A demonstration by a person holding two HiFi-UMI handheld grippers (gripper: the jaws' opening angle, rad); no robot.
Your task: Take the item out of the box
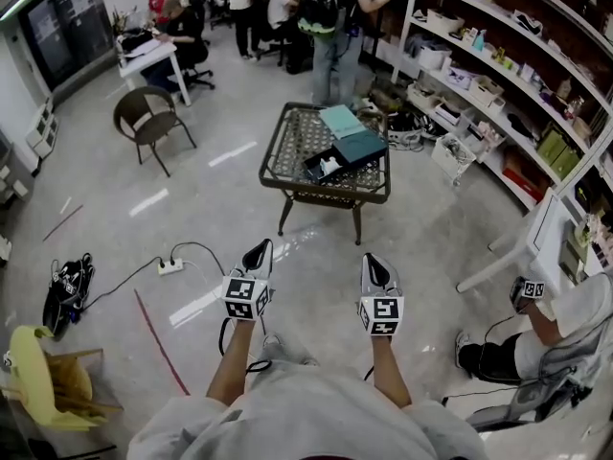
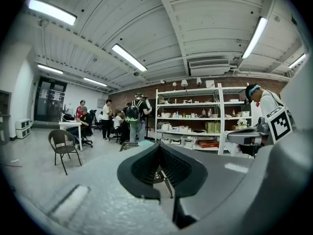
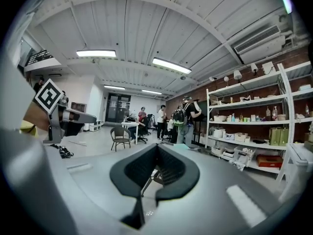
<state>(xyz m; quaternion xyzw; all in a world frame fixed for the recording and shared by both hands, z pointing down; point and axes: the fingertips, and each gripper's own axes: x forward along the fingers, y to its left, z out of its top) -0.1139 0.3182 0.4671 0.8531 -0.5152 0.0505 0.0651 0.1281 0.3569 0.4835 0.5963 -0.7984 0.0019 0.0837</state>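
Nearest, the left gripper point(image 1: 259, 253) and right gripper point(image 1: 374, 266) hang side by side above the floor point(image 1: 220, 209) — fingers of each pressed together, pinching nothing. Well ahead stands the wicker counter point(image 1: 280, 151); on it sits the open dark box point(image 1: 318, 171) — a white item point(image 1: 331, 166) lies inside, with a teal lid point(image 1: 360, 146) against its far side.

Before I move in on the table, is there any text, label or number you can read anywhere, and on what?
No text can be read in any view.
Left gripper, right gripper: only black-and-white square markers, no letters.
Box on the table: no print legible.
Goods on the shelves: labels too small to read.
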